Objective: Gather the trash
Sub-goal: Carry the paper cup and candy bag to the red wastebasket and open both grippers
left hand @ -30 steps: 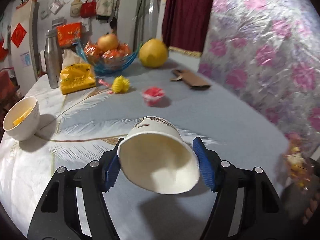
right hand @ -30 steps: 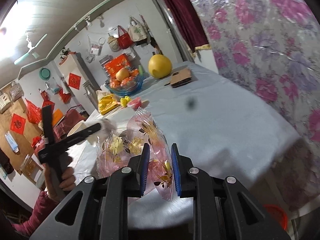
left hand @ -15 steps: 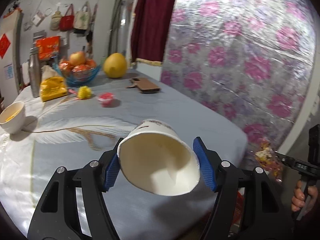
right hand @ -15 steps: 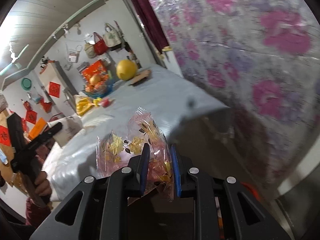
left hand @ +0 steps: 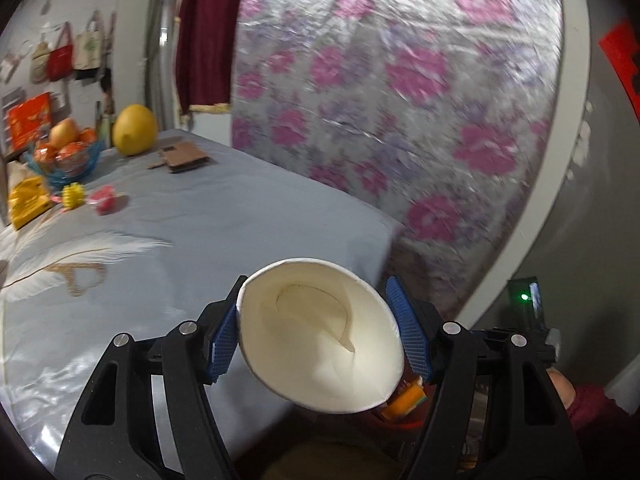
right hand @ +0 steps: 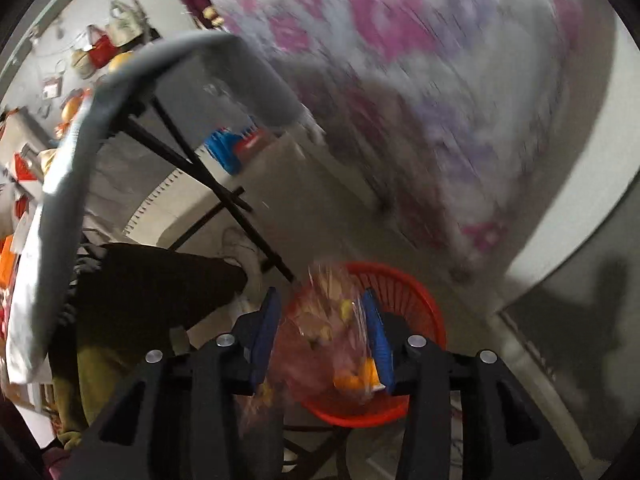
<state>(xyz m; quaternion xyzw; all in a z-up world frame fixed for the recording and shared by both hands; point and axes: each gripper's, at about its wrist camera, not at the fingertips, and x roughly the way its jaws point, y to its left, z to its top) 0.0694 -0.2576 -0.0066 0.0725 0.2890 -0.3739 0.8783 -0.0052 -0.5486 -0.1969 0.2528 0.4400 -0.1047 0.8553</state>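
We've got the empty paper cup (left hand: pixel 320 336) pinched across its walls between the pads of the left hand-held gripper (left hand: pixel 318 334), mouth toward the camera: it's feather-light and crushable, so we judge only a gentle squeeze is wanted. The right hand-held gripper (right hand: pixel 324 344) has its fingers spread wide, and the crinkly plastic snack bag (right hand: pixel 320 344) sits loosely between them, right over the red basket (right hand: pixel 420 300) below — limp, slippery stuff.

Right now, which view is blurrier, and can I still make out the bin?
Right wrist view: heavy motion smear over wall and floor, but the red basket reads clearly beyond the tongs. Left wrist view: sharper; paper cup crisp, floral wall slightly smeared.
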